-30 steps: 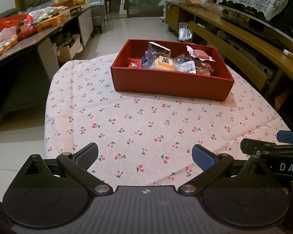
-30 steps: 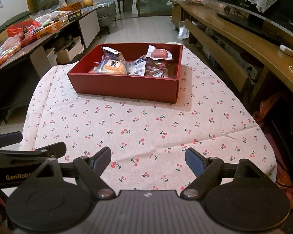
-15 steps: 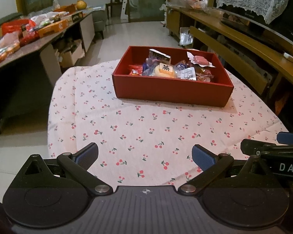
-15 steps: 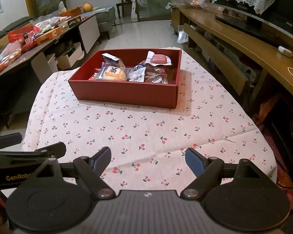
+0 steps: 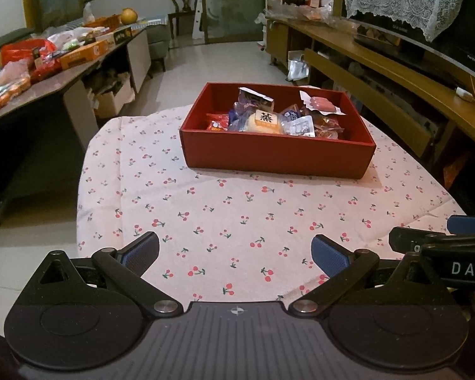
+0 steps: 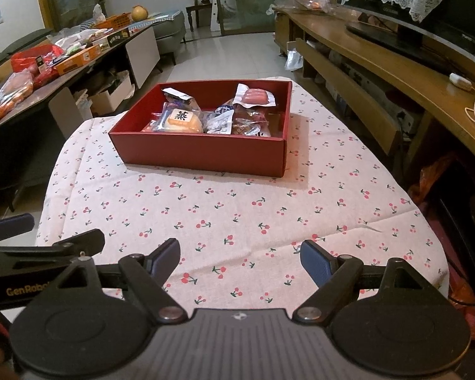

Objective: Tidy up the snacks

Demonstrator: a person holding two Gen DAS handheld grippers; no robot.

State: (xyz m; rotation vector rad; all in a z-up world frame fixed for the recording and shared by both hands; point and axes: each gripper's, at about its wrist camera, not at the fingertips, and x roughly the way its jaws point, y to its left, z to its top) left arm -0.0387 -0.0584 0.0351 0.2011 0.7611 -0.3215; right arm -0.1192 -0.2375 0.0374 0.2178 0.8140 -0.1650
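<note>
A red box (image 5: 275, 153) (image 6: 202, 155) stands on the far half of a table under a cherry-print cloth (image 5: 237, 215) (image 6: 253, 209). Several wrapped snacks lie inside it, among them a round bun with a black character (image 5: 264, 120) (image 6: 182, 120) and a pink sausage pack (image 5: 321, 104) (image 6: 255, 96). My left gripper (image 5: 236, 255) hangs open over the near edge of the cloth, nothing between its blue pads. My right gripper (image 6: 239, 258) is open too, beside the left one and just as far from the box. Each gripper's side shows at the other view's edge.
A long dark table (image 5: 47, 72) at the left carries bags and boxes of food. A wooden TV bench (image 5: 395, 72) with a screen under a lace cover runs along the right. Tiled floor lies beyond the table, with a chair (image 5: 183, 3) at the back wall.
Both views have tilted up a little, so the box sits lower in the pictures. The grippers stay open and nothing on the table has moved.
</note>
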